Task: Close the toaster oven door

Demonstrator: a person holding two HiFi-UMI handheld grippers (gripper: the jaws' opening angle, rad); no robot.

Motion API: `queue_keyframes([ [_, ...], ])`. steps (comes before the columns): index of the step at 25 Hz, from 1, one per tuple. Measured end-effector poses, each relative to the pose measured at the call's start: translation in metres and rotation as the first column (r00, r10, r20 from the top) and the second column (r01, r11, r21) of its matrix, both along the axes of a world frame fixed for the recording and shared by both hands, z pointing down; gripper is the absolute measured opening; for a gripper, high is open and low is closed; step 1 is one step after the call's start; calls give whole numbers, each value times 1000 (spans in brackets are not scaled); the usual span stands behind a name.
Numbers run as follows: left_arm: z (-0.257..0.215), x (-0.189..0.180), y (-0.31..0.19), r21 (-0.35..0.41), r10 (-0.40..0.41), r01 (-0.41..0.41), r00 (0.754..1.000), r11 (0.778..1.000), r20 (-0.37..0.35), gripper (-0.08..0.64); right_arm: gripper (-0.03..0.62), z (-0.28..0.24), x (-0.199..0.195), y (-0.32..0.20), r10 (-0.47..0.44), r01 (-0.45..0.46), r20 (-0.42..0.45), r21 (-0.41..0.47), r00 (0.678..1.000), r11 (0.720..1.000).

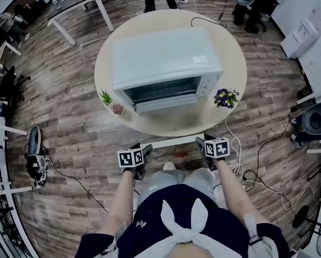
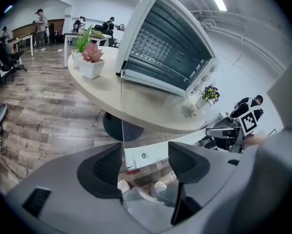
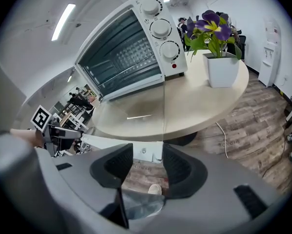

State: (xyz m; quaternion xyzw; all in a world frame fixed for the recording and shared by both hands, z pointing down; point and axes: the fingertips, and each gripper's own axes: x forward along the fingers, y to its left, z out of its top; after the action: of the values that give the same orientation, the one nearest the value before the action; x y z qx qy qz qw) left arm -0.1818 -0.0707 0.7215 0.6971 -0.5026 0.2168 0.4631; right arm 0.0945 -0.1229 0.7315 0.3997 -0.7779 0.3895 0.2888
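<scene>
The right tool (image 3: pixel 147 161) is seen low in the frame, its jaws held apart and nothing gripped between the pads. The toaster oven (image 3: pixel 126 52) is set on the round table (image 3: pixel 204 106). Its glass door (image 3: pixel 138 151) is let down flat in front of the oven, and the door's white front edge is seen through the gap between the jaws, just beyond them. Three knobs (image 3: pixel 161 28) are stacked on the oven's right side. A purple-flowered potted plant (image 3: pixel 218 57) is placed right of the oven. The left tool (image 3: pixel 63 132) is seen below and left of the oven.
</scene>
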Motion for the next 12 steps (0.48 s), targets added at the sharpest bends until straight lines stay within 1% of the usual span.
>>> queue_keyframes([
  [3,3,3,-1,-7,-1,1,1000,1000,-12,301,182,2,0,-1,11,-11,2,-2,1000,1000],
  [7,7,3,1,-29,0,0,1000,1000,8,294,151,2,3,-2,20,-19,-16,7,1000,1000],
  [8,9,2,1,-38,-4,5,1000,999,24,282,150,1,4,-2,18,-18,-21,8,1000,1000],
  [10,10,-2,2,-49,-13,16,998,999,57,220,150,-1,6,-3,15,-15,-42,13,999,1000],
  [12,10,-5,2,-50,-20,23,998,998,61,215,149,0,4,-2,13,-12,-39,10,999,1000],
])
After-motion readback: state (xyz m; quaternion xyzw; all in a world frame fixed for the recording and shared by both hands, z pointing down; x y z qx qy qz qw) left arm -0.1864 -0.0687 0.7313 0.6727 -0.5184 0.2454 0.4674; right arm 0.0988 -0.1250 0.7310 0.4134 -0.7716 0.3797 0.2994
